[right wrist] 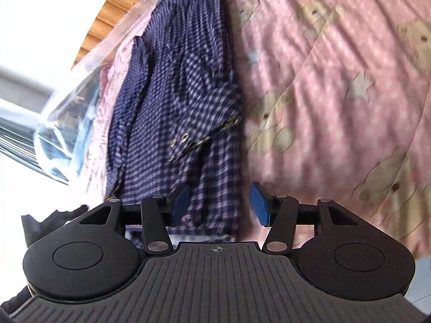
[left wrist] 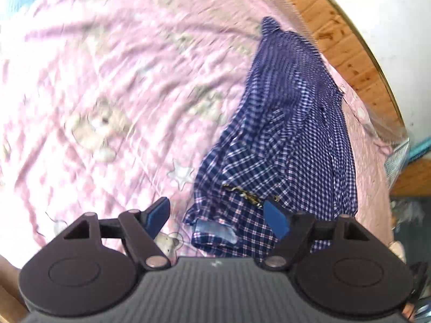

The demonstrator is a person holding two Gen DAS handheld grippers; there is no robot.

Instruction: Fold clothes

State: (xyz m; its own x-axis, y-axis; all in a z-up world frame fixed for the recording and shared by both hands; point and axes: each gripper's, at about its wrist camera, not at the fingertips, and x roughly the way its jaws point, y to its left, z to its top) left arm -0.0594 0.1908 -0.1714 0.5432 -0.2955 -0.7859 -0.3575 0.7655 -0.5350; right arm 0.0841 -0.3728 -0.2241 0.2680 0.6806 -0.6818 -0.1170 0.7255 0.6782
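Lying lengthwise near the far edge of the bed: one navy-and-white checked cotton shirt [left wrist: 291, 123], drawn into a long narrow strip, with a snap-studded cuff or placket [right wrist: 204, 137] turned back over its middle. Condition: gathered and creased, not a flat squared packet; the strip could be a half-made fold or a bundle awaiting spreading, and the frames do not settle which.

Left gripper [left wrist: 218, 218], black with blue pads: jaws spread wide, holding nothing, hovering over the shirt's near end, one pad above the cloth and the other above bedding. Right gripper [right wrist: 219, 204], same make: jaws apart, empty, poised over the shirt's edge beside the quilt.

Support: pink quilted bedspread printed with bears and stars [left wrist: 107, 80], rumpled, giving broad working room on one side.

Obstructions: clear plastic bag [right wrist: 67, 107] just beside the shirt's outer edge; wooden slatted bed frame [left wrist: 344, 43] beyond. Both crowd that side. Motion blur limits finer detail.
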